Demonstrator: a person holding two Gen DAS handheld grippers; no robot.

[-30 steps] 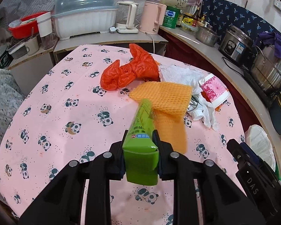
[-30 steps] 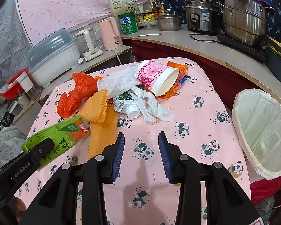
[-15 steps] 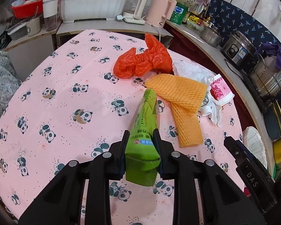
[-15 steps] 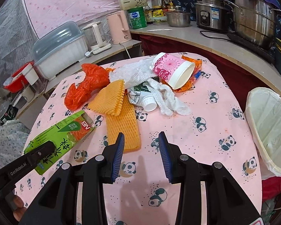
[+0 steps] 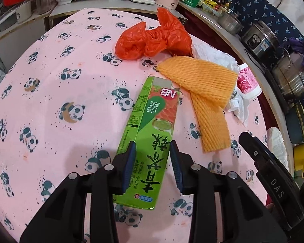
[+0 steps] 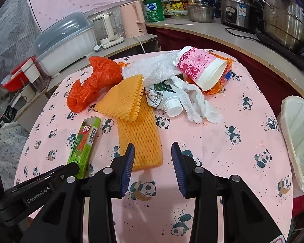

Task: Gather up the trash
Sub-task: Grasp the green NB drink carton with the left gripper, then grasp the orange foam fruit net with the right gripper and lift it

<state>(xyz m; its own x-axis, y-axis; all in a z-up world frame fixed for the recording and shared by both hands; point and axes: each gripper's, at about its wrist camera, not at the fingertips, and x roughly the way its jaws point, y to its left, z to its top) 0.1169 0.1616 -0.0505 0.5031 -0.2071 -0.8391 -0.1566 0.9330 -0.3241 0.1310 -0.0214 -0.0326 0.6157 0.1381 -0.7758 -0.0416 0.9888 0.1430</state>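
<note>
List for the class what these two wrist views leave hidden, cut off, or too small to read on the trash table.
- Lined trash bin: right wrist view, cut off by the right edge; its inside is unseen.
- Crushed white bottle: right wrist view, partly covered by white foam netting; label too small to read.
- Green carton: left wrist view, its underside lies against the table; its lower sides sit behind the opening jaws.
- Pink paper cup: left wrist view, partly hidden behind orange foam netting.

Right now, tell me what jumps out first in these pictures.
The green carton lies flat on the panda tablecloth between the left gripper's opening jaws, with daylight beside its right pad. Past it sits a bright heap: the orange plastic bag, the orange foam net and the tipped pink paper cup. The right gripper hovers open and empty.
</note>
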